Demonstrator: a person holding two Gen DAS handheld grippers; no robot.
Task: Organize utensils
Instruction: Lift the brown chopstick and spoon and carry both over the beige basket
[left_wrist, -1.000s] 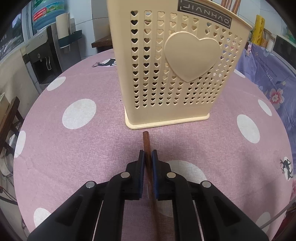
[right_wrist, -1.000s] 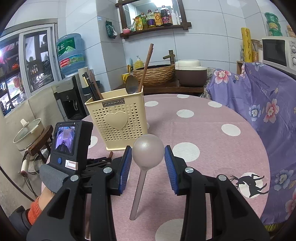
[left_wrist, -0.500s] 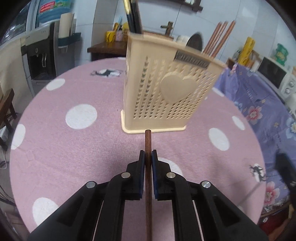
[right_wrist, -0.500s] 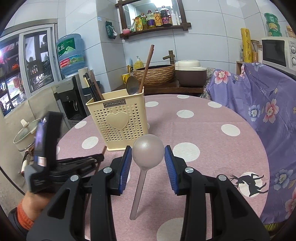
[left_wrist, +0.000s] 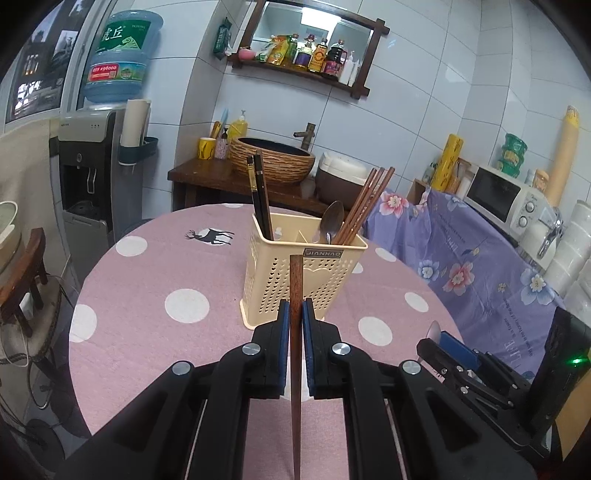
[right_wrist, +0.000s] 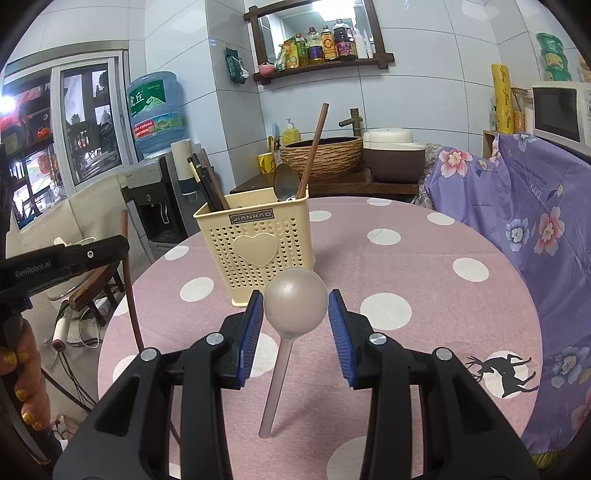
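My left gripper (left_wrist: 294, 314) is shut on a brown wooden chopstick (left_wrist: 295, 280), held upright above the table in front of the cream utensil holder (left_wrist: 295, 280). The holder (right_wrist: 255, 243) holds black chopsticks (left_wrist: 260, 195), brown chopsticks (left_wrist: 364, 203) and a metal spoon (left_wrist: 330, 221). My right gripper (right_wrist: 295, 314) holds a grey spoon (right_wrist: 293, 304) by its bowl between the blue pads (right_wrist: 251, 321), handle hanging down. The left gripper (right_wrist: 66, 258) and its chopstick (right_wrist: 129, 280) show at the left of the right wrist view.
The round table has a pink cloth with white dots (left_wrist: 186, 304). A purple flowered cover (left_wrist: 480, 258) lies to the right. A water dispenser (left_wrist: 96, 170) and a wooden chair (left_wrist: 22, 273) stand to the left. A sink counter (left_wrist: 273, 162) is behind.
My left gripper has lifted and tilted up with the chopstick, away from the holder's base, so the holder's top now shows. The right gripper has stayed still with the spoon.
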